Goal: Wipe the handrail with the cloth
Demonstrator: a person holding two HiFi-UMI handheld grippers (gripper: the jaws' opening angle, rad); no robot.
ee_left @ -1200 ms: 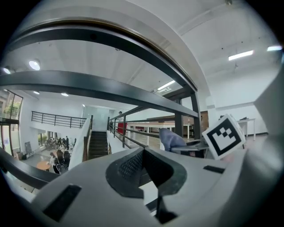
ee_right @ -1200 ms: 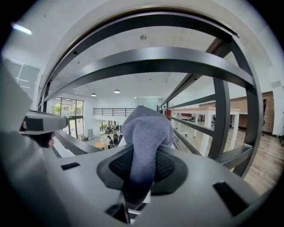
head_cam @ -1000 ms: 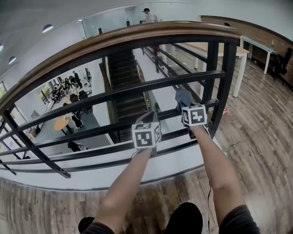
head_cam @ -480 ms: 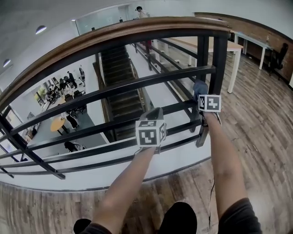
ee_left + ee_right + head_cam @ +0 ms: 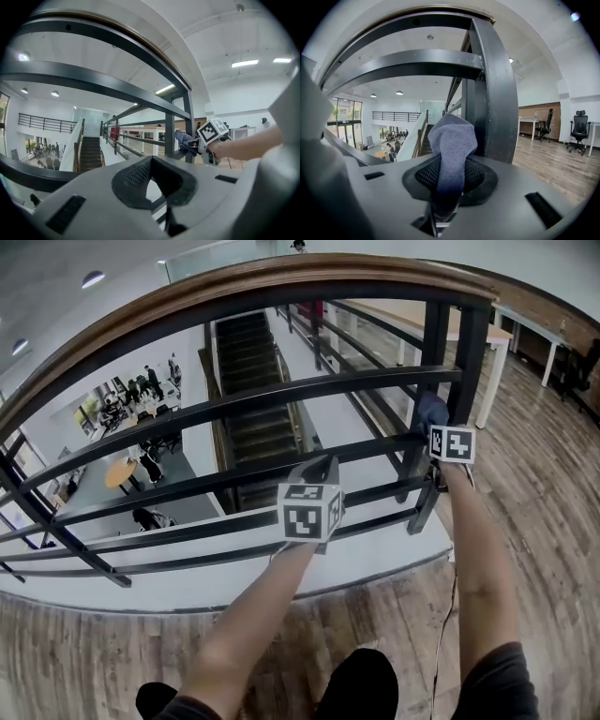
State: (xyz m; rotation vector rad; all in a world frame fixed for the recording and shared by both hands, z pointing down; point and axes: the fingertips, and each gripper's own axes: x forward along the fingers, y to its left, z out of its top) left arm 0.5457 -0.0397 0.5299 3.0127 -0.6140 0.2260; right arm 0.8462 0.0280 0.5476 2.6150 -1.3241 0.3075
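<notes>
Shifted rightward and upward over the last second: right tongs [image 5: 440, 213], now close to the dark corner post [image 5: 497, 103]. Clamped shut on the blue-grey cloth [image 5: 452, 140], which stands up from between the jaws just before the post; contact with it not determinable. Left tongs [image 5: 164, 201] closed on nothing, lower and to the left, facing the lower bars [image 5: 187, 521]. Wooden handrail [image 5: 234, 292] well above both tongs. Step in hand, as judged: bringing the cloth to the railing. Next move: raise the right tongs, press the cloth onto the handrail top, draw it along.
</notes>
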